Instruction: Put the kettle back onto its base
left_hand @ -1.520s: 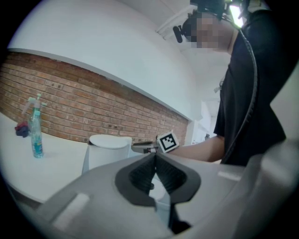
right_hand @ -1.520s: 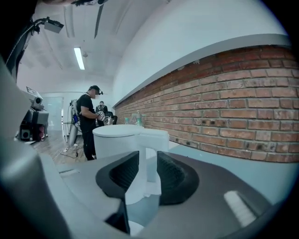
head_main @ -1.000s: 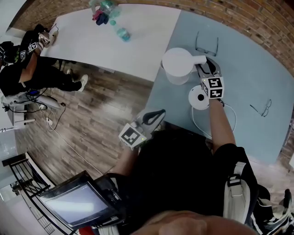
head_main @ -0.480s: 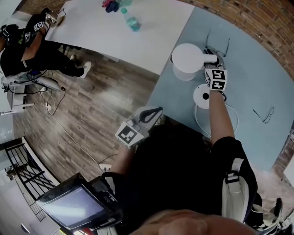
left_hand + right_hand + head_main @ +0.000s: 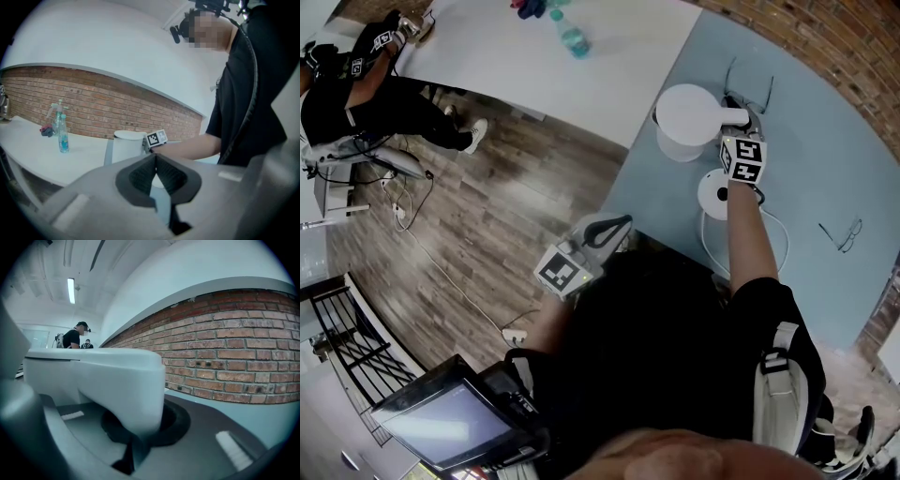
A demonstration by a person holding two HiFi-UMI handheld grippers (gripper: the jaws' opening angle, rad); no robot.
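The white kettle [image 5: 687, 118] stands on the pale blue table [image 5: 806, 159], left of and beyond its round white base [image 5: 713, 195]. My right gripper [image 5: 739, 118] reaches over the base to the kettle's handle [image 5: 727, 117]. Its jaws have just been closing and now grip the handle [image 5: 123, 385], which fills the right gripper view between the dark pads [image 5: 174, 420]. The left gripper [image 5: 617, 226] hangs off the table's near edge, shut with nothing in it; in its own view the left gripper's [image 5: 155, 159] tips meet, with the kettle [image 5: 127, 146] beyond.
The base's white cord [image 5: 772, 246] loops on the table beside my right arm. Wire glasses [image 5: 748, 80] lie behind the kettle, another pair [image 5: 838, 233] at the right. A white table [image 5: 534, 66] with bottles [image 5: 570, 38] adjoins on the left. A brick wall [image 5: 243, 357] runs behind.
The right gripper's jaws, open around the handle a second ago, have closed onto it after a small move toward the kettle. The left gripper has barely shifted.
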